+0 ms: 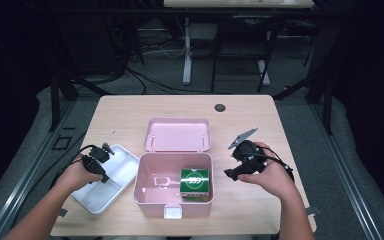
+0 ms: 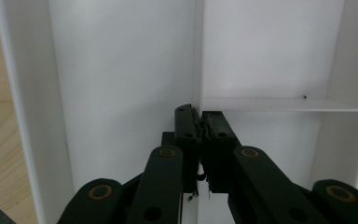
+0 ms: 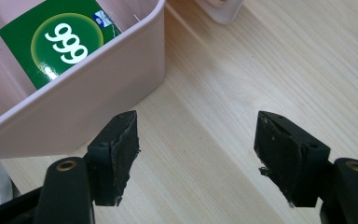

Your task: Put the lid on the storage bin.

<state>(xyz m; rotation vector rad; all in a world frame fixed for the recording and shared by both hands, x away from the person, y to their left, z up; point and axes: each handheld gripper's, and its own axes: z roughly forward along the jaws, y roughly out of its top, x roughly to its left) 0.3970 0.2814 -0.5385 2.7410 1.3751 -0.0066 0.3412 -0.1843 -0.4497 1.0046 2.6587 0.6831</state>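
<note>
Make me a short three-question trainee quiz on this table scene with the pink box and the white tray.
1. True or false: the left tongs are closed on the divider wall of the white tray.
2. What lies inside the pink box? A) a green packet marked 999 B) a red cup C) a spoon
3. Fill in: the right tongs hover with jaws ____ above the table.

Key: 1 true; 2 A, the green packet; 3 open.
</note>
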